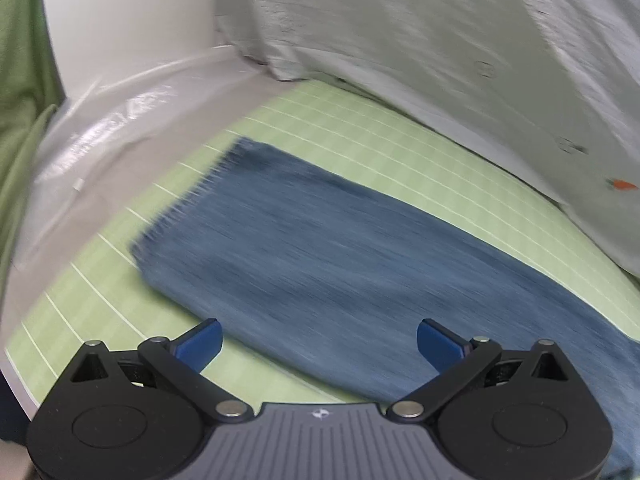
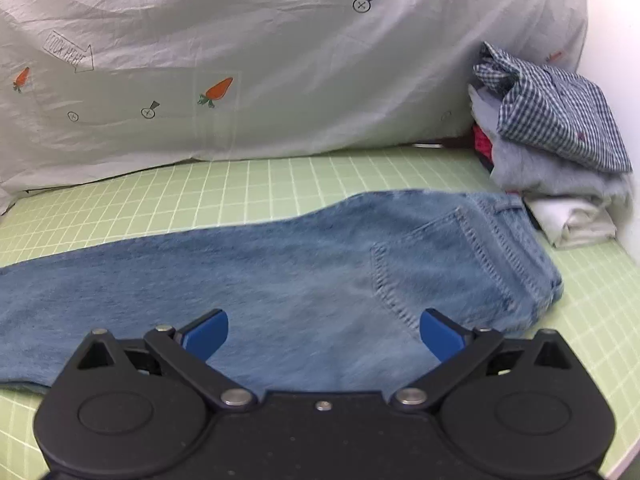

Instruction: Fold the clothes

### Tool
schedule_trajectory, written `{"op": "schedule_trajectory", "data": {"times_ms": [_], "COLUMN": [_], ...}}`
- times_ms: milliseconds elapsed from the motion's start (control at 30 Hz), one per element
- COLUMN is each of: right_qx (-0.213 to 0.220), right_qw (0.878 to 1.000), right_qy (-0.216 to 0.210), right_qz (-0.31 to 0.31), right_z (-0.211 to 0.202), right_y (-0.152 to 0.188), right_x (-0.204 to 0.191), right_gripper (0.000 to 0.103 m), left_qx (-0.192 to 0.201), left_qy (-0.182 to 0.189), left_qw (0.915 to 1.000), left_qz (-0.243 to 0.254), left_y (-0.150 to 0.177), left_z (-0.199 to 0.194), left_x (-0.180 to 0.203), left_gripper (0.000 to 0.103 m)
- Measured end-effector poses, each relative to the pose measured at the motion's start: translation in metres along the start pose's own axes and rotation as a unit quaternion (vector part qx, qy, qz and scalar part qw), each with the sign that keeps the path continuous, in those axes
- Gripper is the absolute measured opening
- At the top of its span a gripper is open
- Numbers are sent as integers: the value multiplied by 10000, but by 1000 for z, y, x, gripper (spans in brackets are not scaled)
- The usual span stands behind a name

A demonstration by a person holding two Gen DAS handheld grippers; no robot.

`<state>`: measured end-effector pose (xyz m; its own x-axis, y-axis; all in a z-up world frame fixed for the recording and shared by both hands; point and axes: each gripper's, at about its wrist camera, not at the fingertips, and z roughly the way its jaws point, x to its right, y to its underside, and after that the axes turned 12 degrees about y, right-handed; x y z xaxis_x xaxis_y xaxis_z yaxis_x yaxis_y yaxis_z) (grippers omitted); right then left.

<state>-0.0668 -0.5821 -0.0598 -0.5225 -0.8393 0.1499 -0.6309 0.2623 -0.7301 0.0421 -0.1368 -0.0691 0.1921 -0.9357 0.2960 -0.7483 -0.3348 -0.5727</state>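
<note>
Jeans (image 2: 280, 264): blue denim, laid flat and lengthwise on the green gridded mat (image 2: 280, 176), apparently folded leg over leg.
Waist end: seen in the right view, back pocket facing up, waistband toward the right, close to a pile of clothes (image 2: 560, 152).
Leg end: seen in the left view (image 1: 304, 248), hem pointing toward the far left; the picture is blurred.
Left tongs (image 1: 318, 340): jaws spread wide, nothing between them, hovering above the leg part of the jeans, not touching the cloth.
Right tongs (image 2: 323, 334): jaws spread wide, empty, hovering above the seat of the jeans, the pocket stitching just ahead of the right finger.
Behind the jeans: a pale sheet with carrot prints (image 2: 260, 60), draped over something bulky along the far edge of the mat.
Pile of clothes: topped by a checked shirt, right of the waistband.
</note>
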Motion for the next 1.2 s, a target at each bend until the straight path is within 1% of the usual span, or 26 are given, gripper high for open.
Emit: {"op": "schedule_trajectory", "data": {"times_ms": [67, 200, 333, 467, 500, 567, 667, 733, 767, 833, 900, 1000, 1033, 1067, 1100, 1167, 1200], "right_qx": [-64, -215, -383, -554, -590, -644, -677, -727, -756, -812, -856, -857, -856, -848, -841, -822, -808], "right_qw": [9999, 9994, 9982, 9977, 9976, 9975, 9974, 9969, 9967, 9963, 9961, 9962, 9962, 9963, 9964, 9966, 9966], "right_qy": [3, 194, 334, 358, 352, 263, 179, 228, 251, 266, 167, 57, 30, 7, -20, -63, -69], "right_qz": [93, 206, 306, 145, 56, -77, -195, -189, -167, -129, -134, -160, -160, -122, -56, 81, 130], "right_z": [-4, -4, 2, 6, 7, 6, 3, 4, 5, 6, 6, 6, 6, 6, 7, 8, 9], "right_y": [3, 6, 5, 0, -1, -3, -6, -7, -7, -7, -6, -5, -5, -5, -5, -4, -4], "right_x": [-14, -46, -75, -102, -109, -117, -127, -130, -130, -132, -133, -134, -134, -133, -130, -124, -121], "right_gripper": [103, 103, 103, 103, 103, 103, 103, 103, 103, 103, 103, 103, 103, 103, 103, 103, 103], "left_qx": [6, 10, -6, -248, -326, -411, -473, -513, -533, -478, -448, -414, -402, -391, -383, -352, -332], "left_qy": [-70, -259, -516, -447, -460, -600, -554, -517, -499, -544, -670, -688, -692, -696, -624, -497, -467], "left_qw": [10000, 9996, 9987, 9987, 9984, 9973, 9973, 9973, 9972, 9971, 9967, 9966, 9966, 9965, 9968, 9970, 9973], "left_qz": [-47, -116, -9, -15, -1, 60, -53, -132, -172, -216, -89, -171, -202, -232, -319, -487, -463], "left_y": [-16, -45, -63, -66, -65, -63, -61, -60, -59, -59, -59, -59, -59, -59, -60, -64, -65], "left_z": [7, 24, 42, 62, 67, 74, 79, 82, 84, 86, 87, 86, 85, 85, 84, 81, 79], "left_x": [-25, -70, -100, -121, -125, -131, -138, -143, -145, -145, -139, -133, -132, -130, -130, -130, -128], "left_gripper": [102, 102, 102, 102, 102, 102, 101, 99, 95, 92, 75, 60, 56, 43, 32, 26, 22]}}
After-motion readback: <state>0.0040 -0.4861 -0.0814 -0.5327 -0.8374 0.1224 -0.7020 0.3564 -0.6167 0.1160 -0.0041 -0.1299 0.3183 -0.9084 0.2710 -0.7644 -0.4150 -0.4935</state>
